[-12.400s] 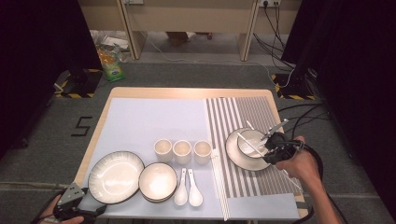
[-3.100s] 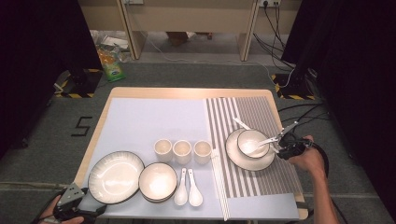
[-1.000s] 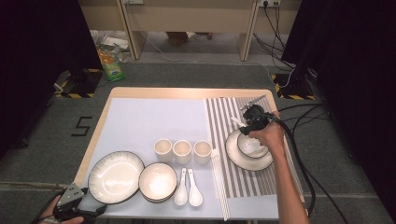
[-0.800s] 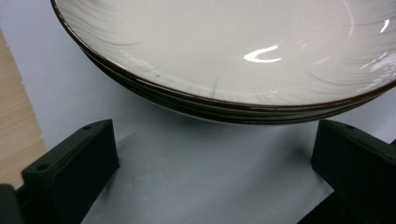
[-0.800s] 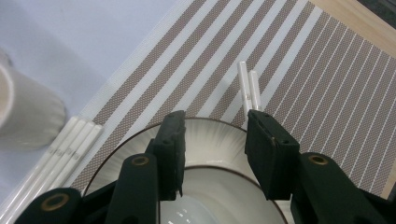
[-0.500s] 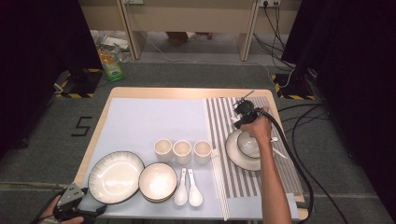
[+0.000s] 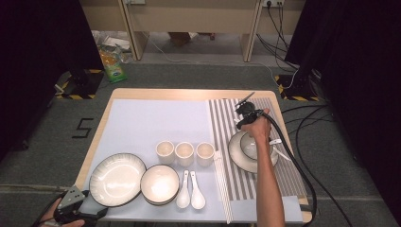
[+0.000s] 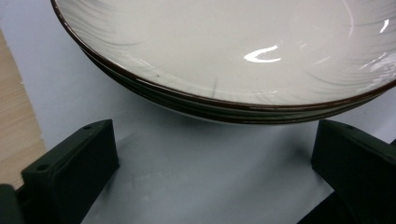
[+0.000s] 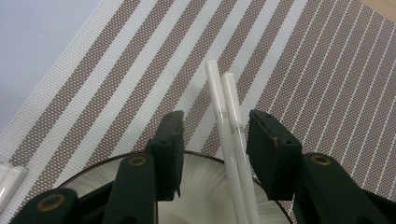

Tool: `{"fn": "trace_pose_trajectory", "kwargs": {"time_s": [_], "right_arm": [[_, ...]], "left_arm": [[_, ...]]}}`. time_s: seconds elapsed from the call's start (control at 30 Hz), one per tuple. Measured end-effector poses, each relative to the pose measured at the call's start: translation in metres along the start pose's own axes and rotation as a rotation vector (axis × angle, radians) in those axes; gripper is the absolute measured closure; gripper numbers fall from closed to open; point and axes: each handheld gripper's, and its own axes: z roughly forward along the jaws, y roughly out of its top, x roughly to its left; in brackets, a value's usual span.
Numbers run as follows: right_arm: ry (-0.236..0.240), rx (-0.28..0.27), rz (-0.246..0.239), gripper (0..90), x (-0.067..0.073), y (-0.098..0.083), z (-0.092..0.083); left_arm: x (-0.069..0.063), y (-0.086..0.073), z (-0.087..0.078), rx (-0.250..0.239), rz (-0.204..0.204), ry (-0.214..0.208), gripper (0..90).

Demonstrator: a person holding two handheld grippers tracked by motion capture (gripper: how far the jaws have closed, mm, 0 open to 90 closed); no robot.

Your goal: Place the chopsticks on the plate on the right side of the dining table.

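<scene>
Table, pale blue sheet, striped mat [image 7: 246, 165] at its right. Since a second ago my right gripper [image 9: 215, 140] has moved from over the bowl [image 7: 250, 144] to the mat's far side, jaws just widening, astride the chopsticks [image 9: 227, 119] lying on the plate [image 9: 205, 205] rim, pads not pressing (pickup pending). Left gripper [image 8: 210, 163]: released, idle before the big plate [image 8: 224, 51]. My hand hides the chopsticks from above.

On my desk [image 7: 142, 94] a mat [image 7: 265, 170] covers the right part. On the mat sits a plate [image 7: 239, 158] with a bowl [image 7: 248, 144] in it. My right tool [image 9: 215, 144] hangs over the plate's far rim, a pair of chopsticks [image 9: 229, 121] between its jaws. Three cups [image 7: 185, 153] stand mid-desk; nearer me lie two spoons [image 7: 190, 191], left of them a second bowl [image 7: 160, 184], then a dish [image 7: 117, 172], my left tool [image 7: 75, 210] just before it.
</scene>
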Motion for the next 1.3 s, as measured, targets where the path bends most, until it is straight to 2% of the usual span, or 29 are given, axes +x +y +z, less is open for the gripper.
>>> {"fn": "trace_pose_trajectory", "kwargs": {"time_s": [0.1,0.27,0.33,0.4,0.53,0.73,0.8,1.1,1.3], "right_arm": [[-0.010,-0.003,0.008,55.7,-0.002,0.001,0.002],[-0.008,0.020,0.006,54.9,-0.005,0.001,0.009],[-0.021,0.027,0.023,54.6,-0.008,0.002,0.011],[-0.010,0.022,0.036,53.9,-0.010,0.003,0.013],[-0.017,0.051,0.035,53.1,-0.011,0.003,0.017],[0.000,0.054,0.025,55.7,-0.008,0.004,0.022],[-0.006,0.049,0.034,59.7,-0.008,0.005,0.022],[0.007,0.067,-0.001,68.8,0.000,0.007,0.022],[-0.003,0.077,-0.072,69.2,0.011,0.013,0.023]], "left_arm": [[0.000,0.000,0.000,0.004,-0.002,-0.005,0.0],[0.000,0.000,0.000,0.004,-0.007,-0.005,0.0],[-0.001,0.000,0.000,0.002,-0.007,-0.004,0.0],[-0.001,0.001,0.000,0.005,-0.008,-0.006,0.0],[0.000,0.000,0.000,0.005,-0.006,-0.005,0.0],[0.000,0.000,0.000,0.006,-0.001,-0.004,0.0],[0.000,0.000,0.000,0.006,-0.001,-0.004,0.0],[0.000,0.001,0.000,0.008,-0.001,-0.005,0.0],[0.000,0.000,0.000,0.006,-0.001,-0.004,0.0]]}}
